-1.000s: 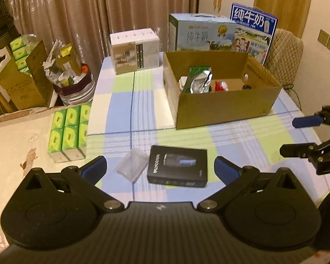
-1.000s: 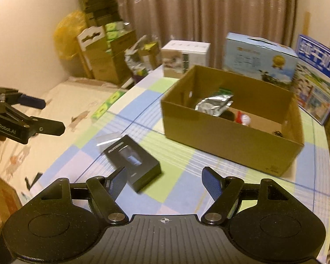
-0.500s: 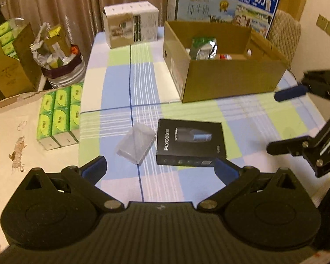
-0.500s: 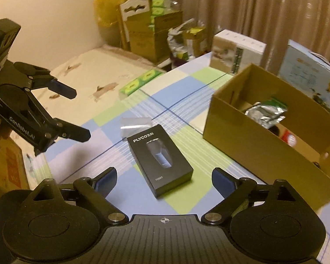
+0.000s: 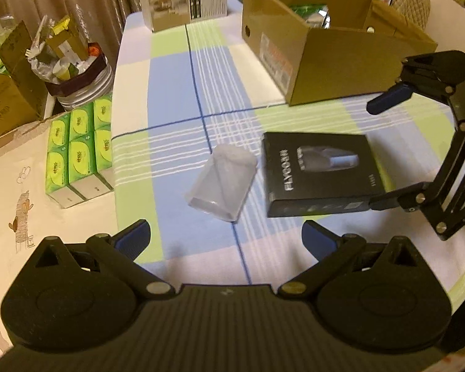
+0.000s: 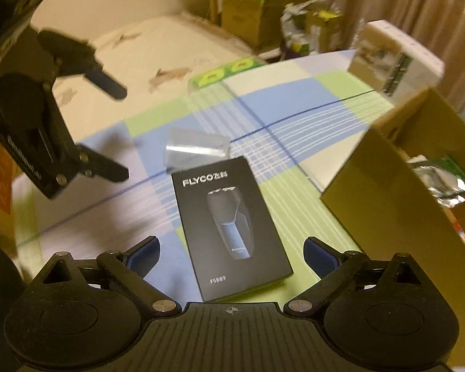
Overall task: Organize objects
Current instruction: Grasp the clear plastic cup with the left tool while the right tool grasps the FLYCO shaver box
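Your cardboard box (image 5: 341, 62) at the far right of the tabletop (image 5: 176, 93) already holds one foil bag (image 6: 443, 183). Two things are left near you: one black shaver box (image 6: 229, 226) and, touching its left, one clear plastic piece (image 5: 223, 183). Your left hand-held gripper (image 5: 226, 238) and right hand-held gripper (image 6: 231, 255) are both wide open, empty.

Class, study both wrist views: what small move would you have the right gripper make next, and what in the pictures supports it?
Probably lower the right gripper over the black shaver box and close on its long sides. Its jaws are open with the box lying flat between them on the tablecloth, ungripped, and the open cardboard box sits close by.
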